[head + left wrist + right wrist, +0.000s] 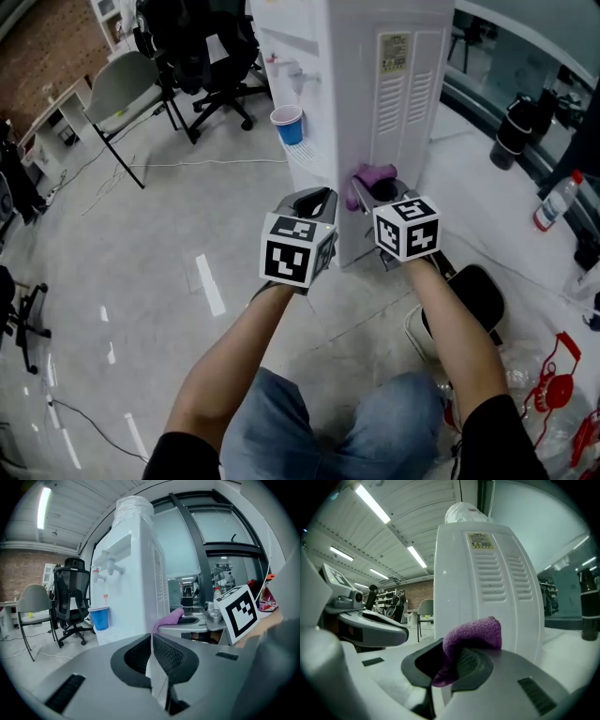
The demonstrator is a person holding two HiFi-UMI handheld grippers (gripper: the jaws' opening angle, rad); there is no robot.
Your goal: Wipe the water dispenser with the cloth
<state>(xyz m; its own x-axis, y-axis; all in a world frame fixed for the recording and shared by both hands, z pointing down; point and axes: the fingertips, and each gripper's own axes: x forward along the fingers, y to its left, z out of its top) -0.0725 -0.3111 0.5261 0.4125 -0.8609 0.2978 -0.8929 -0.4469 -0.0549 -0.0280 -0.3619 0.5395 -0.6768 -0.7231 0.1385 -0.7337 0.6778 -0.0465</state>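
tall white plastic water dispenser (361,103): upright on grey floor (169,244) | purple knitted cloth (474,631): bunched, pinched in right gripper (457,660), low against dispenser's vented side panel

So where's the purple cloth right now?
The purple cloth is pinched in the right gripper, right up by the ribbed side of the white water dispenser, low on it in the head view.

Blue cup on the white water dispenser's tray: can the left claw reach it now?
Probably yes: only open air lies between the left claw and the small blue cup, though its jaws are shut.
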